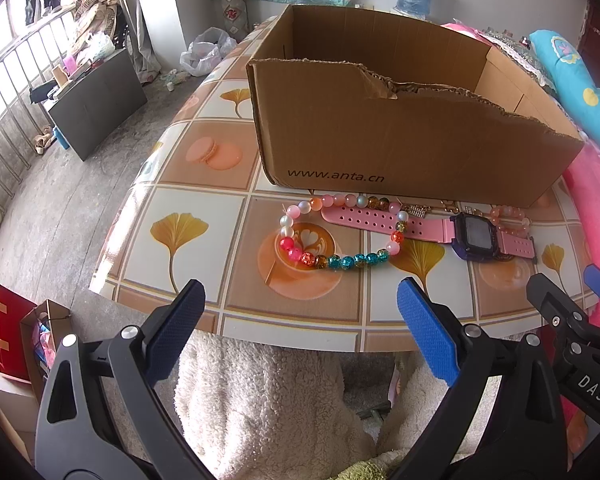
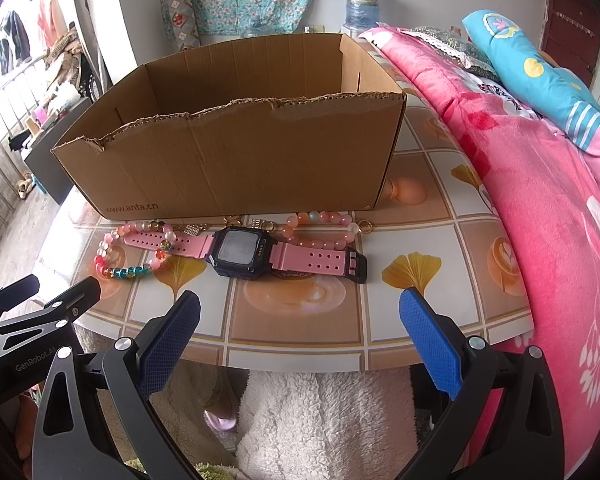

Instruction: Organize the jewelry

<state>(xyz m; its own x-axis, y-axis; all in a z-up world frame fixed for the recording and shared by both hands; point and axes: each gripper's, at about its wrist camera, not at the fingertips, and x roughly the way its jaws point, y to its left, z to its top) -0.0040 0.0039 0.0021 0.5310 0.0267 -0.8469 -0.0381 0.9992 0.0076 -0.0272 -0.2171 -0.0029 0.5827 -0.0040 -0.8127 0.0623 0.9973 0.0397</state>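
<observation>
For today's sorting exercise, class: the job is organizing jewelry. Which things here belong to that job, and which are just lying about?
Belong to the job:
multicoloured bead bracelet
pink-strapped watch
peach bead bracelet
small gold-coloured pieces by the box
cardboard box
left gripper and right gripper, both open

Just lying about:
pink blanket
blue pillow
water bottle
red gift bag

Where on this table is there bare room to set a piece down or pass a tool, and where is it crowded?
Bare tablecloth runs between the near edge and the watch, and right of the watch toward the pink blanket. Another bare patch lies left of the colourful bead bracelet. The strip against the cardboard box is crowded: bracelets, watch strap and small gold pieces overlap.
</observation>
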